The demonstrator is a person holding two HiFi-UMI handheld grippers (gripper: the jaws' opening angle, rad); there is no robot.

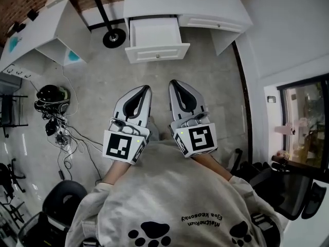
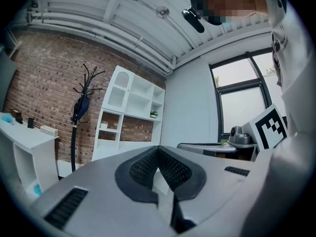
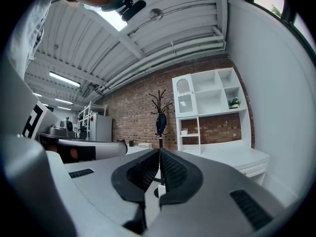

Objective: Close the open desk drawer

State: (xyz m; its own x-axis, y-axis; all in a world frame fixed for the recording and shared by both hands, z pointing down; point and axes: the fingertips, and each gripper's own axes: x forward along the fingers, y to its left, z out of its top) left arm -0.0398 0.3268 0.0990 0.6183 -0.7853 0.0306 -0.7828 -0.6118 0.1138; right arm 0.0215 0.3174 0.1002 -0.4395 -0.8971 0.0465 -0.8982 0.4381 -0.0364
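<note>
Jaws of the left gripper [image 1: 144, 89] and of the right gripper [image 1: 174, 84] are being held pressed together, with nothing between them. Both grippers are being pointed, side by side, toward the open drawer [image 1: 157, 52], which is being left pulled out of the white table [image 1: 154, 1], well apart from the tips.

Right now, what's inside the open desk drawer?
The drawer shows only a bare white bottom, with nothing visible in it. Its rear part runs under the desk top, so that stretch is hidden.
</note>
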